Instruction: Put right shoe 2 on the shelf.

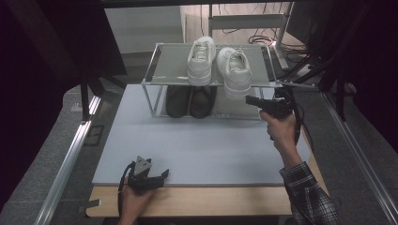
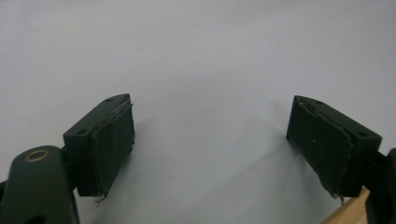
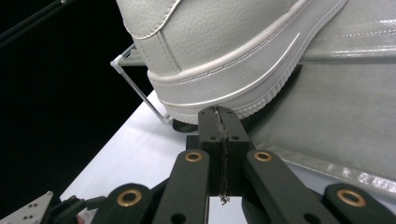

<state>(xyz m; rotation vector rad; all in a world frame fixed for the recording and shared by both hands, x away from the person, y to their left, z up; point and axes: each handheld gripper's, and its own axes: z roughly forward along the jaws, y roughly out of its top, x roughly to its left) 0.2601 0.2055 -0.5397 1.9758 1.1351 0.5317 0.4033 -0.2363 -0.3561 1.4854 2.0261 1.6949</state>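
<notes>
Dim workroom, black surrounds; a pale grey mat (image 1: 197,145) covers a wooden table, cables trailing beyond the far edge.

Right gripper (image 1: 249,100): jaws pressed flat together, nothing between them, tips just beside the heel of the right white sneaker (image 1: 233,70), at sole level. In the right gripper view the closed tips sit under the heel's rubber sole; cannot tell whether they touch it.

Left gripper (image 1: 162,175): jaws spread wide, holding nothing, resting low over the mat at the near edge, well apart from the shoes.

The sneaker sits on the top shelf of a wire shoe rack (image 1: 159,51), heel overhanging the front rail, its mate, the left white sneaker (image 1: 201,60), just beside it. A dark pair (image 1: 190,101) stands on the tier below.

Handling, as judged: light, leather-look upper soft and yielding, sole stiff and ribbed. Best hold is probably the heel collar or heel counter, one jaw inside, one outside. The smooth upper may slip; the overhanging heel could tip the shoe off if nudged.
</notes>
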